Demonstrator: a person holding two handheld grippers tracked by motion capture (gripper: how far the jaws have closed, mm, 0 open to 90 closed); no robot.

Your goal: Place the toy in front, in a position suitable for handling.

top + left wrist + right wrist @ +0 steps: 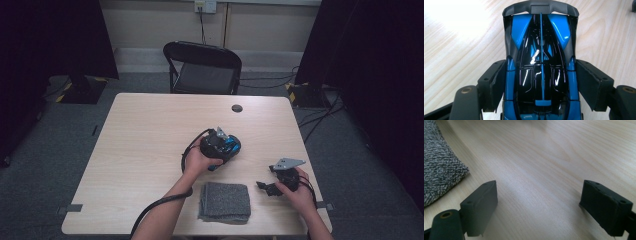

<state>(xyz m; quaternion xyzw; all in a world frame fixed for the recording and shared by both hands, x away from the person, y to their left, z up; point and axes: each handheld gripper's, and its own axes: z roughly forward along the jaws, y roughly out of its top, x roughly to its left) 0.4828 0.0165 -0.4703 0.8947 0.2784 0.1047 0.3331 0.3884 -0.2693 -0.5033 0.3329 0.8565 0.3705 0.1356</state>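
Left hand [196,161]: wrapped round the back of its tool from the near side, forearm running in from the bottom edge, wrist cocked toward the far right.
Left gripper [226,146]: pointing away and to the right across the table [150,130], grey plate on top, cable looping out to its left.
Left jaws: set fairly wide, one pad on each flank of the toy car [540,75]; left pad [496,82] hard against the blue side, right pad [589,82] just at the other flank, contact there hard to judge.
Toy car: blue and black, lengthwise between the left jaws, dark spoiler end out beyond the tips, cabin back by the tool's body.
Right hand [295,190]: low by the near right corner, fingers round the tool from behind.
Right gripper [266,187]: jaws aimed leftward, toward the cloth.
Right jaws: spread wide, bare wood between the pads [607,205].
Grey cloth [224,201]: folded, flat on the table, just left of the right tool's tips, near side of the left tool.
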